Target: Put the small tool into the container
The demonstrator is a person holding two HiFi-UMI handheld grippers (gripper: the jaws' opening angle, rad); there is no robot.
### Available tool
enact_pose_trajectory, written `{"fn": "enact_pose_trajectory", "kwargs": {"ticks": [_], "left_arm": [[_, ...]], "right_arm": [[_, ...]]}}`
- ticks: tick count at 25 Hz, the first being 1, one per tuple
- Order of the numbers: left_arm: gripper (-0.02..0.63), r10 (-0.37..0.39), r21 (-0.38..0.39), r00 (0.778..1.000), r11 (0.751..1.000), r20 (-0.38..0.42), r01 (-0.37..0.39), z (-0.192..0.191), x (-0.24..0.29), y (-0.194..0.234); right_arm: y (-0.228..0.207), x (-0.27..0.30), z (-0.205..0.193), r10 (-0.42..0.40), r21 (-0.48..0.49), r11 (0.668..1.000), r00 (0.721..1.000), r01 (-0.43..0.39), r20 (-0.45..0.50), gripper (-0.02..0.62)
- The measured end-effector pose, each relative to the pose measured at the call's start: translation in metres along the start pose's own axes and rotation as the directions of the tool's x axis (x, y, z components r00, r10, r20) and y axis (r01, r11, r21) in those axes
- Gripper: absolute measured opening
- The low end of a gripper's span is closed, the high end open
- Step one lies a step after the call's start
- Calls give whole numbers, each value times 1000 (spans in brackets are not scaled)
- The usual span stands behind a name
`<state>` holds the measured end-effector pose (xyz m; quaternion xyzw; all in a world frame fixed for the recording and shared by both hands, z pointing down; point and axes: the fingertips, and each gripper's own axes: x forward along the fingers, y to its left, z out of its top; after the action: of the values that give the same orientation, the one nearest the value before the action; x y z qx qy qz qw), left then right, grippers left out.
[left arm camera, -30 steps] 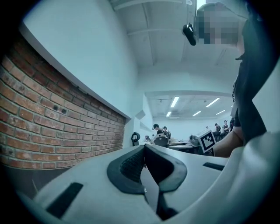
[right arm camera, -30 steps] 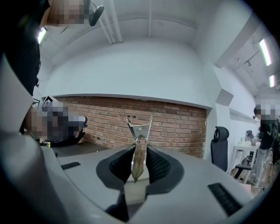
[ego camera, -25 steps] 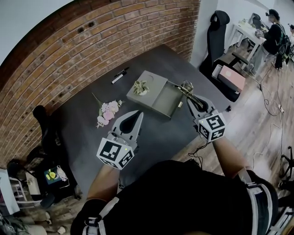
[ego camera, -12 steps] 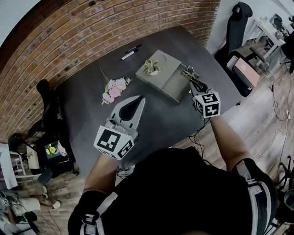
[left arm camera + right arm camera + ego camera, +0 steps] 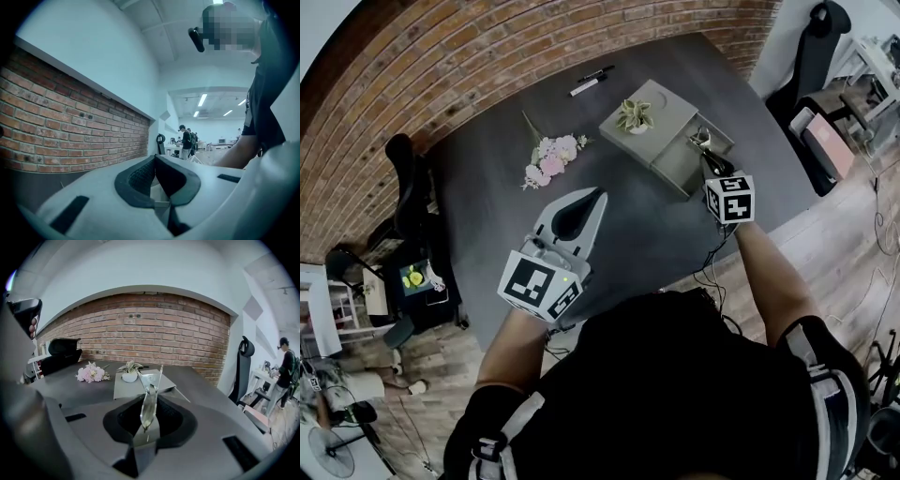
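Observation:
My right gripper point(image 5: 707, 156) is shut on a small shiny metal tool point(image 5: 701, 139), which sticks out past the jaws over the near right part of the grey container point(image 5: 667, 105). In the right gripper view the tool point(image 5: 149, 401) stands upright between the pads of the right gripper point(image 5: 149, 417), with the container point(image 5: 123, 390) just beyond. My left gripper point(image 5: 596, 194) hovers above the dark table point(image 5: 487, 206), well left of the container. In its own view the left gripper point(image 5: 154, 160) is shut with nothing in it.
A small potted plant point(image 5: 634, 114) sits on the container's lid. A pink flower bunch point(image 5: 553, 154) and a marker point(image 5: 592, 81) lie farther left on the table. Office chairs stand at the left point(image 5: 403, 178) and upper right point(image 5: 825, 33). A brick wall point(image 5: 441, 66) backs the table.
My right gripper has carried the tool forward, from beside the container's near right corner to above its open part. The left gripper has stayed about where it was.

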<state>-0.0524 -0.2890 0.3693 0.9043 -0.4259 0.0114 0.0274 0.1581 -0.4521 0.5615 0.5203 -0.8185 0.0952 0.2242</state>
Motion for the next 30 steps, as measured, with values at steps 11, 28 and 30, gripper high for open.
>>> {"fn": "enact_pose_trajectory", "kwargs": {"ticks": [11, 28, 30], "left_arm": [[9, 18, -40, 998, 999, -60, -21, -28, 5, 8], [9, 22, -72, 995, 997, -99, -29, -40, 10, 14], [9, 21, -75, 996, 997, -91, -28, -36, 10, 15]], "right_arm": [[2, 31, -26, 3, 26, 1000, 997, -1, -81, 57], [8, 64, -60, 23, 19, 1000, 971, -19, -236, 57], [9, 64, -63, 20, 5, 1000, 964, -19, -265, 58]]}}
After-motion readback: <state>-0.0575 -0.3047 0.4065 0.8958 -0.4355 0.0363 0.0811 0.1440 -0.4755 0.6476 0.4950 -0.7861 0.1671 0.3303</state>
